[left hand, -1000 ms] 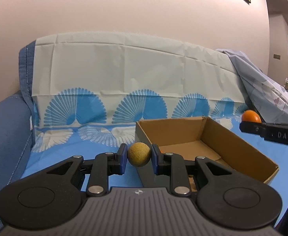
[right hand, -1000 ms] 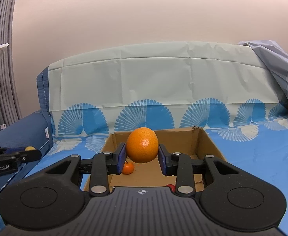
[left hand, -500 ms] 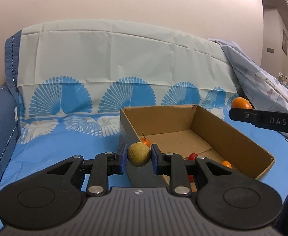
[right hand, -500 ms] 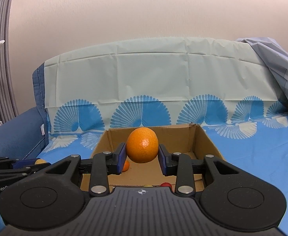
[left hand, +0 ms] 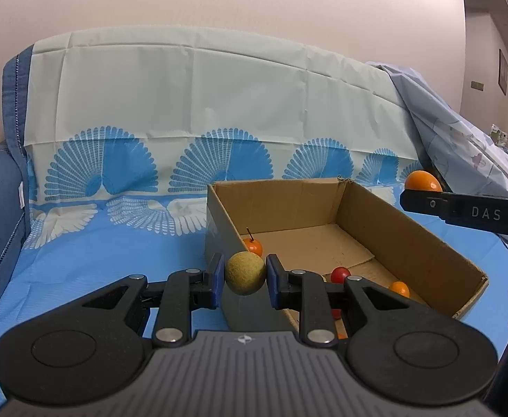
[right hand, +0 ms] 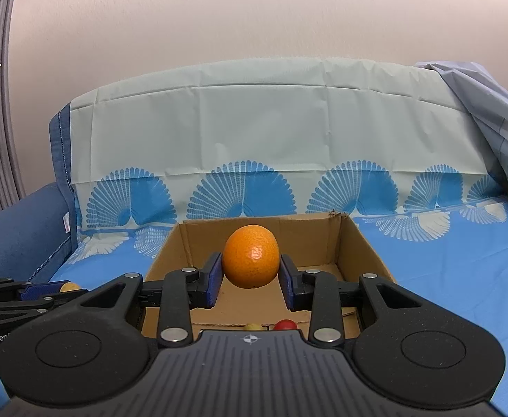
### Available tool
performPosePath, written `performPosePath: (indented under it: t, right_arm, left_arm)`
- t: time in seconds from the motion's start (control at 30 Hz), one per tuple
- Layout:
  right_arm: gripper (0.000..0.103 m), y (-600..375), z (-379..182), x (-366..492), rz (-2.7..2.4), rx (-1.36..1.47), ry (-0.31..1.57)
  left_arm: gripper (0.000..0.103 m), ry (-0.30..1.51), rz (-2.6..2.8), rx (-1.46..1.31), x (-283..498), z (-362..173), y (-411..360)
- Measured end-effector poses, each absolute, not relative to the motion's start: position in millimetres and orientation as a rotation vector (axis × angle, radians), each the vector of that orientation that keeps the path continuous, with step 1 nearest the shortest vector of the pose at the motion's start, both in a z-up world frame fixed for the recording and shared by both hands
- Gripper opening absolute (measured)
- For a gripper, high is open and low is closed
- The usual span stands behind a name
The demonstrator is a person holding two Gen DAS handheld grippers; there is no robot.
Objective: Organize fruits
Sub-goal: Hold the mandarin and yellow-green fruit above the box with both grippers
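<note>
Left tongs (left hand: 245,275) clench a small tan fruit (left hand: 245,273) at the cardboard box (left hand: 406,239) left wall; right tongs (right hand: 251,275) pinch an orange (right hand: 251,256) above the box interior.

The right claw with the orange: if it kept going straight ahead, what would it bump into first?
Probably the box's far wall. The right claw, shut on the orange, points over the near edge into the open box, and the cardboard wall stands right behind the fruit. Depth is hard to judge in this fisheye view.
</note>
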State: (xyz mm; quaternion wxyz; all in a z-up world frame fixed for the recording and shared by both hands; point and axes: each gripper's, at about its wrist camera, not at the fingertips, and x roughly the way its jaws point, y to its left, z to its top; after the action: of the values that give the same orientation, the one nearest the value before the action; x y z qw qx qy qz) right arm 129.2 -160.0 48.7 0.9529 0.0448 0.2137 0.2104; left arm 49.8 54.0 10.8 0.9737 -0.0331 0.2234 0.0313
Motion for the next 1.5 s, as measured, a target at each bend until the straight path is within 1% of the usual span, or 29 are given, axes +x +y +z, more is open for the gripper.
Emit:
performPosePath:
  t: [1.5]
  right_arm:
    - [0.036, -157, 43, 135, 0.389, 0.061, 0.451]
  left_arm:
    - [0.028, 0.473, 0.016, -0.054, 64, 1, 44]
